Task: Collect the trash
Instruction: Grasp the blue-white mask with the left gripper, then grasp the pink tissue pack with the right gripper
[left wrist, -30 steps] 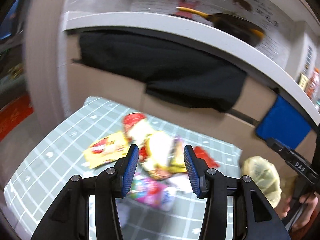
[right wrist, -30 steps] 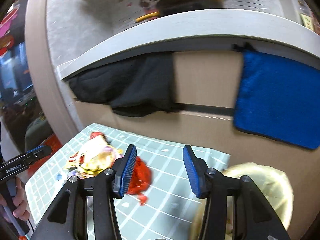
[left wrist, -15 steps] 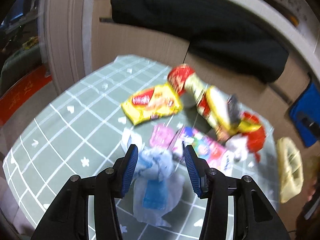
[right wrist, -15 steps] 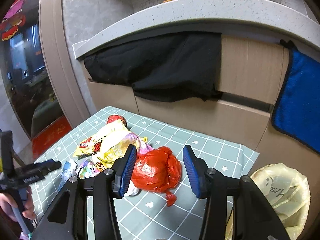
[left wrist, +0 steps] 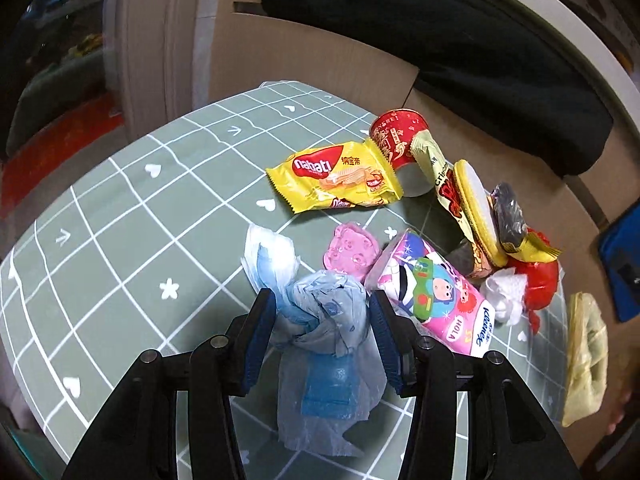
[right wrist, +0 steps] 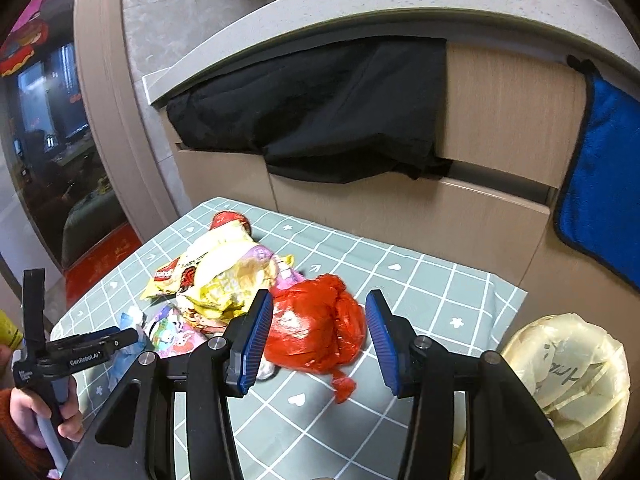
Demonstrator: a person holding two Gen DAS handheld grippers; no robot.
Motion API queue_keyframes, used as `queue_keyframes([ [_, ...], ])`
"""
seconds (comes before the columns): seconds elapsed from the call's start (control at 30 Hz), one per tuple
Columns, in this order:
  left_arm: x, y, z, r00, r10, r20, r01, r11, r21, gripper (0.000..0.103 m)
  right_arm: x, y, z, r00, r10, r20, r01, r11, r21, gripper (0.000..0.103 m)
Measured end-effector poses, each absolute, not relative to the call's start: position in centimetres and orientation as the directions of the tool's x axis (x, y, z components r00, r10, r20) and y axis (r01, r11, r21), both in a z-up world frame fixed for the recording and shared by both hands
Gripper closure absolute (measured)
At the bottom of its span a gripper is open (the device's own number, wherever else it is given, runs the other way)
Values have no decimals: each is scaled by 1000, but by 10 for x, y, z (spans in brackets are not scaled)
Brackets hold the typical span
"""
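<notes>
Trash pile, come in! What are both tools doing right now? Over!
Left tool open, straddling crumpled blue plastic bag. Right tool open, around red bag. Bin at table edge, path clear. Over.

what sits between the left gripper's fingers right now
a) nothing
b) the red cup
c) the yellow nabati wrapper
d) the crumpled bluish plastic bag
d: in the left wrist view the crumpled bluish plastic bag lies between the open left gripper fingers, not yet clamped.
</notes>
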State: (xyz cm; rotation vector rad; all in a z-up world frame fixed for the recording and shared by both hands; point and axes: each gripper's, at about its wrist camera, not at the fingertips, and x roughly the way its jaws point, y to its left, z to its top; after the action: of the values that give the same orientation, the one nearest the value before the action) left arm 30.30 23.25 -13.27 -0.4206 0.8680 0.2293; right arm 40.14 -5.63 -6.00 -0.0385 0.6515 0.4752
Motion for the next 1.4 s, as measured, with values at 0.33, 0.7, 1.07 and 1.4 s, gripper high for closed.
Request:
queue_keyframes([
  [0.33,265,237,-102,717,-24,-696,-298,893,-338,78,384,-12,-68,620,501,-603,-562,821,105,57],
  [0.7,235,265,-92,740,-11,-673,-343,854,-391,78,371,70,-108,365,625,-690,-799,591,113,57],
  [1.07,235,260,-88,756,-27,-654,-298,876,-380,78,409,90,-149,315,558,-768,-776,617,130,55],
  [1.4,243,251,-89,749,-39,-661,-277,888,-366,78,391,93,-149,345,504,-791,-818,576,11,54],
])
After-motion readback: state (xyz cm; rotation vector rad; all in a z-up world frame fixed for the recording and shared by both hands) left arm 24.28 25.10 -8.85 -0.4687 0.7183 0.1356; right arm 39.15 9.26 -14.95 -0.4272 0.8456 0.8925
